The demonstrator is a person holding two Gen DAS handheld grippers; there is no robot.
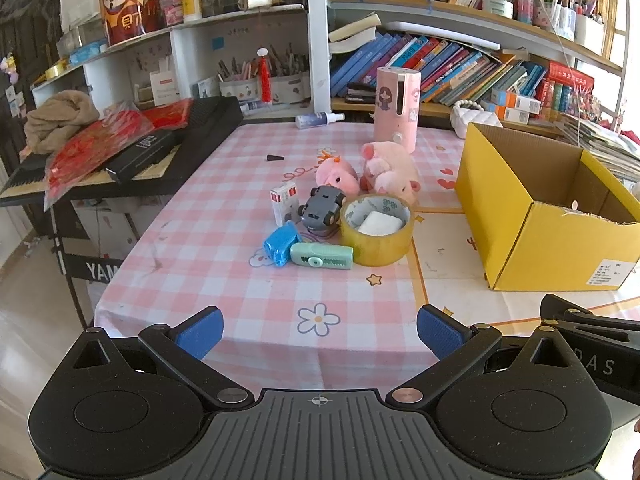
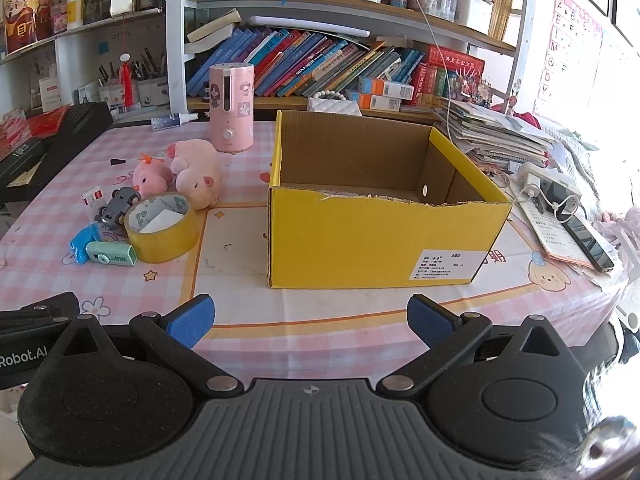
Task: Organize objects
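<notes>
Hovering low at near table edge, left gripper (image 1: 319, 330) spread wide, pinching nothing. Right gripper (image 2: 310, 320) likewise spread and empty, facing yellow cardboard box (image 2: 376, 240) straight ahead, box open-topped and bare inside. Sitting ahead of left gripper, well apart: tape roll (image 1: 376, 230), mint correction tape (image 1: 322, 256) touching it, blue wrapper (image 1: 280, 244), grey toy car (image 1: 322, 208), small white-red box (image 1: 285, 202), two pink plush toys (image 1: 390, 172) behind. Standing further back, pink humidifier (image 1: 396, 108).
</notes>
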